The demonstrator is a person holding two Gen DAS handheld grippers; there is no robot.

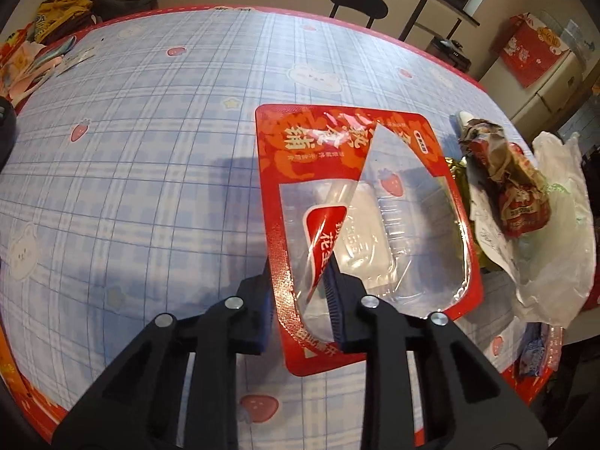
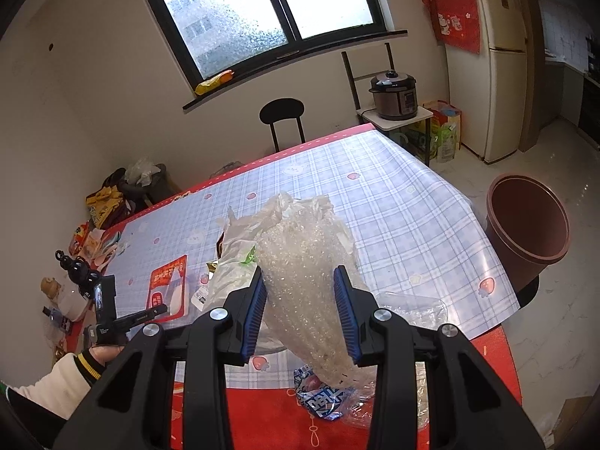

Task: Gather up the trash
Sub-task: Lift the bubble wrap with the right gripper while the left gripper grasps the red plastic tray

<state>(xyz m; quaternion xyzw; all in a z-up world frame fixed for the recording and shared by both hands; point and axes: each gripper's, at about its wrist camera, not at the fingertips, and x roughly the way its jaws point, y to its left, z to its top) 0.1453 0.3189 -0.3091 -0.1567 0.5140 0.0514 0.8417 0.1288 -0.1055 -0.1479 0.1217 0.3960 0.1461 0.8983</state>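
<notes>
My left gripper (image 1: pixel 300 292) is shut on the near edge of a red snack tray package (image 1: pixel 337 150) with a peeled clear film; it lies over the checked tablecloth. It shows small in the right wrist view (image 2: pixel 168 285). My right gripper (image 2: pixel 300 300) is shut on a wad of bubble wrap (image 2: pixel 303 258), held above the table's near edge. Crumpled wrappers (image 1: pixel 506 183) and a white plastic bag (image 1: pixel 562 225) lie right of the package. A brown bin (image 2: pixel 528 225) stands on the floor to the right of the table.
A blue wrapper (image 2: pixel 322 397) and clear plastic (image 2: pixel 412 311) lie under the right gripper. Packets (image 1: pixel 33 63) clutter the table's far left corner. A black chair (image 2: pixel 281 116) stands behind the table. A rice cooker (image 2: pixel 393 93) and a fridge (image 2: pixel 487 75) stand far right.
</notes>
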